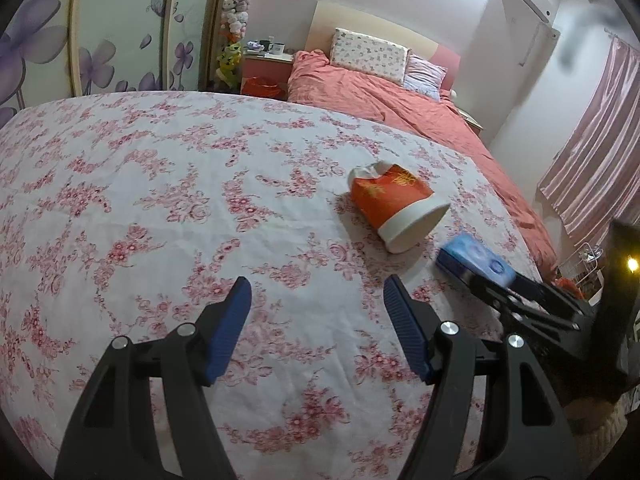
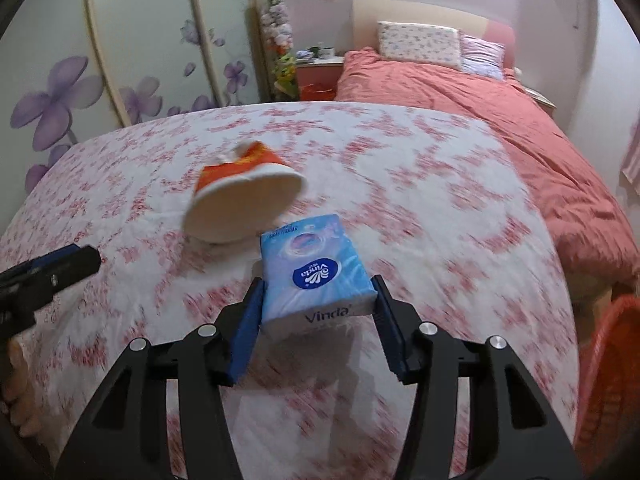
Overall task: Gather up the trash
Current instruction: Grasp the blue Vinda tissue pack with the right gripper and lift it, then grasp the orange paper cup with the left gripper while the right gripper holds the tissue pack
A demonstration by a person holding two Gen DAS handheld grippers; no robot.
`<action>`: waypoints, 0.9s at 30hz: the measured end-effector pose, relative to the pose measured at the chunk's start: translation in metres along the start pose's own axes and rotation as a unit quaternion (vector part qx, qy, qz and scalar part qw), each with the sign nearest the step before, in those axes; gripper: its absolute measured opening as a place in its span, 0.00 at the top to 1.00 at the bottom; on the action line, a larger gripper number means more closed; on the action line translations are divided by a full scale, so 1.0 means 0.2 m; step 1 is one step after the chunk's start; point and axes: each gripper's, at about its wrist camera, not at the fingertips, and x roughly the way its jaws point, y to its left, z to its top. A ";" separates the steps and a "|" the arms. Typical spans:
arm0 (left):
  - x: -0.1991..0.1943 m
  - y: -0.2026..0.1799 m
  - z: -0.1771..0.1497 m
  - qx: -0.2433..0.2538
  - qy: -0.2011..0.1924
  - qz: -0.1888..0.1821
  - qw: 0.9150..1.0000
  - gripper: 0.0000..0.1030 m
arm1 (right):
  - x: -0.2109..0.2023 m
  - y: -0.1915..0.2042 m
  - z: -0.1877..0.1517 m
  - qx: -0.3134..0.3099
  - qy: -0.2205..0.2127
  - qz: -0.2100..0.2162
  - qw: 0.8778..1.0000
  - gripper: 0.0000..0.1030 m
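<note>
A red and white paper cup (image 1: pixel 394 208) lies on its side on the floral cloth (image 1: pixel 160 200); it also shows in the right wrist view (image 2: pixel 244 200). My right gripper (image 2: pixel 318 292) is shut on a blue Vinda tissue pack (image 2: pixel 316 268) and holds it above the cloth, just near of the cup. The pack (image 1: pixel 476 260) and right gripper (image 1: pixel 520 300) also show at the right of the left wrist view. My left gripper (image 1: pixel 318 300) is open and empty over the cloth, near and left of the cup. Its finger shows at the left of the right wrist view (image 2: pixel 60 268).
An orange basket (image 2: pixel 612 380) stands at the right edge beside the table. A bed with a coral duvet (image 1: pixel 400 100) and pillows lies behind. A nightstand (image 1: pixel 266 60) with mugs and a wardrobe with purple flowers (image 1: pixel 100 52) stand at the back left.
</note>
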 end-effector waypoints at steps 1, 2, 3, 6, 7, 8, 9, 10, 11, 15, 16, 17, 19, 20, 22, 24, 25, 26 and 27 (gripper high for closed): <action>0.01 -0.02 0.01 0.002 0.000 -0.002 1.000 0.34 | -0.01 -0.02 -0.01 0.004 -0.001 -0.002 1.000 0.48; 0.01 -0.04 0.01 0.006 -0.001 -0.002 1.000 0.34 | -0.02 -0.04 -0.02 0.008 0.000 -0.005 1.000 0.48; 0.01 -0.06 0.01 0.010 -0.002 -0.001 1.000 0.34 | -0.02 -0.06 -0.04 0.012 0.005 -0.009 1.000 0.48; 0.03 -0.11 0.02 0.017 0.000 -0.002 1.000 0.34 | -0.01 -0.09 -0.05 0.016 0.016 -0.009 1.000 0.47; 0.03 -0.13 0.02 0.019 0.000 -0.002 1.000 0.34 | -0.01 -0.10 -0.06 0.018 0.017 -0.008 1.000 0.45; 0.04 -0.14 0.02 0.022 0.000 -0.002 1.000 0.34 | 0.00 -0.11 -0.05 0.019 0.018 -0.008 1.000 0.43; 0.04 -0.15 0.02 0.024 0.001 0.000 1.000 0.34 | 0.00 -0.11 -0.05 0.021 0.017 -0.008 1.000 0.41; 0.05 -0.15 0.02 0.025 0.002 0.000 1.000 0.34 | 0.01 -0.12 -0.05 0.022 0.016 -0.007 1.000 0.40; 0.05 -0.16 0.02 0.025 0.003 0.000 1.000 0.34 | 0.01 -0.13 -0.04 0.023 0.015 -0.008 1.000 0.38; 0.07 -0.19 0.04 0.025 0.003 0.000 1.000 0.34 | 0.06 -0.13 -0.03 0.021 0.024 -0.009 0.999 0.38; 0.08 -0.20 0.05 0.027 0.003 0.000 1.000 0.33 | 0.06 -0.13 -0.03 0.019 0.026 -0.010 0.999 0.37; 0.08 -0.21 0.06 0.028 0.002 0.001 1.000 0.32 | 0.06 -0.13 -0.03 0.016 0.025 -0.012 1.000 0.43; 0.11 -0.25 0.08 0.034 -0.003 0.003 0.999 0.30 | 0.04 -0.14 -0.05 0.016 0.025 -0.014 0.999 0.48; 0.12 -0.27 0.09 0.036 -0.004 0.004 0.999 0.30 | 0.03 -0.16 -0.05 0.023 0.024 -0.012 0.999 0.49; 0.16 -0.31 0.10 0.043 -0.007 0.010 0.999 0.30 | 0.00 -0.20 -0.08 0.039 0.021 -0.009 0.999 0.50; 0.20 -0.34 0.12 0.050 -0.007 0.023 0.998 0.30 | -0.02 -0.25 -0.09 0.055 0.018 -0.007 0.998 0.50; 0.23 -0.34 0.12 0.052 -0.006 0.028 0.998 0.30 | -0.03 -0.27 -0.10 0.059 0.017 -0.005 0.998 0.50; 0.25 -0.35 0.12 0.053 -0.004 0.034 0.998 0.31 | -0.04 -0.28 -0.11 0.063 0.016 -0.004 0.998 0.50; 0.28 -0.36 0.13 0.055 -0.002 0.041 0.998 0.33 | -0.06 -0.30 -0.11 0.069 0.013 -0.001 0.998 0.50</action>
